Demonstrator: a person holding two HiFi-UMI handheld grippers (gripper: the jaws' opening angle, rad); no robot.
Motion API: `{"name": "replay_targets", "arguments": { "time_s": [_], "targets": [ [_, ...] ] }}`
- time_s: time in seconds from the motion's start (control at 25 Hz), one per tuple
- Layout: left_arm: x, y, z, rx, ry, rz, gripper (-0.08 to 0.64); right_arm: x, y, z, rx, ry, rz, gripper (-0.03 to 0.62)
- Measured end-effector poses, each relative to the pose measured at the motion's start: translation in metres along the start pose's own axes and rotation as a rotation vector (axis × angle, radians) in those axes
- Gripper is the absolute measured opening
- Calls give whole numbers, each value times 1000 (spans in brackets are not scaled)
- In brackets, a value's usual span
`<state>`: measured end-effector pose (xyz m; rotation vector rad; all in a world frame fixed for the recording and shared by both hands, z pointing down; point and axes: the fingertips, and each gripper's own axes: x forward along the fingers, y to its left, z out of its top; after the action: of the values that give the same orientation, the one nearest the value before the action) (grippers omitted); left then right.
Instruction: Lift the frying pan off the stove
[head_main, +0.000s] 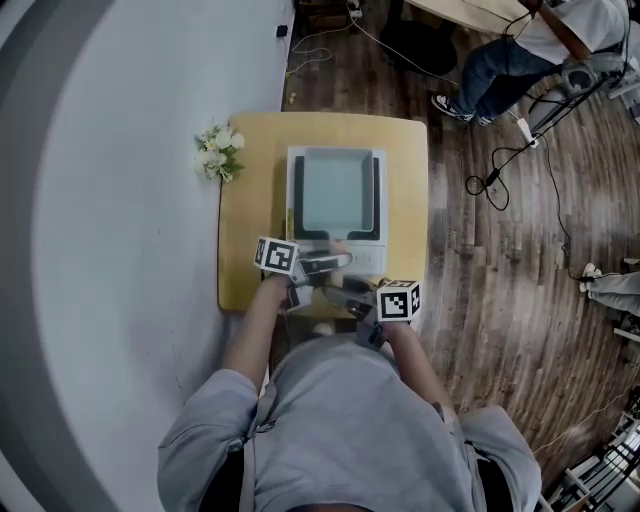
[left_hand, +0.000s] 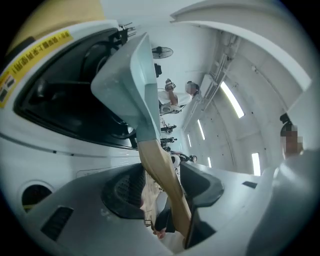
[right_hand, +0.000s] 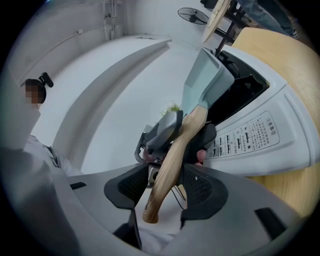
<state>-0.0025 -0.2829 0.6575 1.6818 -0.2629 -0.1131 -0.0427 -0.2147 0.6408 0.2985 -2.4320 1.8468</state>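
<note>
A small wooden worktop (head_main: 245, 200) stands against a white wall. Both forearms reach forward, with the left claw (left_hand: 160, 185) and right claw (right_hand: 170, 185) each clamped on the wooden handle (right_hand: 172, 155). Ahead of them the frying pan (head_main: 337, 190) lies over the stove (head_main: 365, 262), with bare worktop along both sides.

Bare bench (head_main: 405, 200) flanks the stove (head_main: 366, 262) on both sides; flowers (head_main: 218, 150) crowd the far-left corner beside the wall (head_main: 120, 200).

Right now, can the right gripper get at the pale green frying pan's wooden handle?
Probably yes: the right gripper has the wooden handle between its jaws, nearer the end than the left gripper.
</note>
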Motion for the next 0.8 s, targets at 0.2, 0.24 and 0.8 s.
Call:
{"name": "replay_targets", "arguments": {
  "time_s": [0.2, 0.24, 0.8],
  "targets": [
    [10, -4, -1, -84, 4, -53, 205, 5, 0, -1, 29, 4, 18, 186],
    [11, -3, -1, -84, 9, -58, 196, 6, 0, -1, 32, 6, 19, 185],
    [16, -2, -3, 6, 61, 17, 156, 1, -4, -2, 43, -14, 9, 132]
  ]
}}
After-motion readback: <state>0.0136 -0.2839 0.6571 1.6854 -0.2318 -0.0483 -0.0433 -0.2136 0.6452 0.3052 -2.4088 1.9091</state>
